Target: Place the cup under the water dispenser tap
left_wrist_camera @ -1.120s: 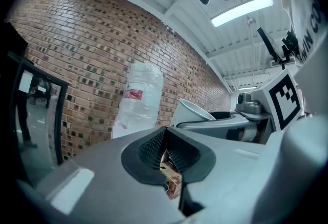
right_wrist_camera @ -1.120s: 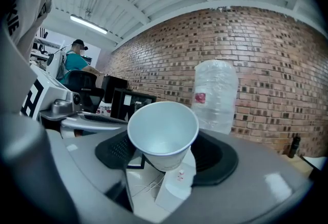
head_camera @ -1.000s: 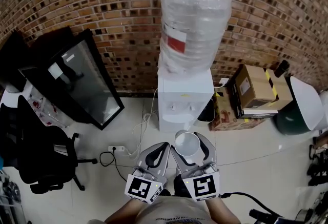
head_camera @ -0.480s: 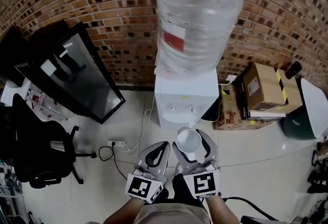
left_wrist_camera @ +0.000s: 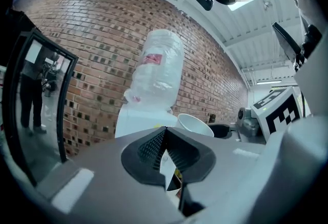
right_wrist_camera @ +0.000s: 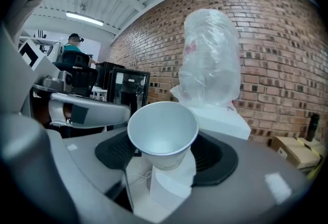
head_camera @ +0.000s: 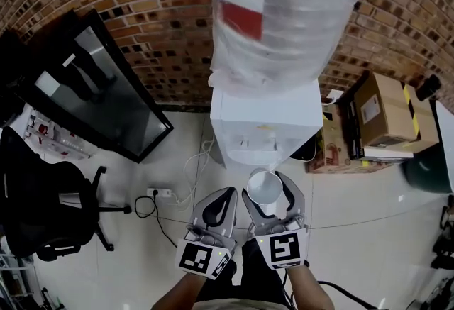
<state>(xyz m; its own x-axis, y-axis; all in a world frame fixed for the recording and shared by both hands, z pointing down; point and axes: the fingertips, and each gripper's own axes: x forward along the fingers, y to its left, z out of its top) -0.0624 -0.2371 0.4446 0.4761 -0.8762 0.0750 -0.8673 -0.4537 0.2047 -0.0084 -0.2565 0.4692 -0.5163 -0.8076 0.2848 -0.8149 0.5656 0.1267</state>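
A white water dispenser (head_camera: 264, 123) with a plastic-wrapped bottle (head_camera: 284, 18) on top stands against the brick wall; its taps (head_camera: 257, 141) face me. My right gripper (head_camera: 273, 196) is shut on a white paper cup (head_camera: 264, 186), held upright and empty just in front of and below the taps. In the right gripper view the cup (right_wrist_camera: 163, 130) sits between the pads (right_wrist_camera: 115, 148), with the dispenser (right_wrist_camera: 220, 119) behind it. My left gripper (head_camera: 216, 211) is shut on nothing, right beside the right one. The left gripper view shows its closed tips (left_wrist_camera: 165, 133) and the cup's rim (left_wrist_camera: 195, 124).
A black-framed glass panel (head_camera: 92, 89) leans on the wall at left, with a black office chair (head_camera: 42, 209) nearer me. A power strip and cables (head_camera: 159, 193) lie on the tiled floor left of the dispenser. Cardboard boxes (head_camera: 386, 113) stand to its right.
Both grippers, with the cup in the right one, have come closer to the dispenser's front and lower. The bottle now fills more of the head view.
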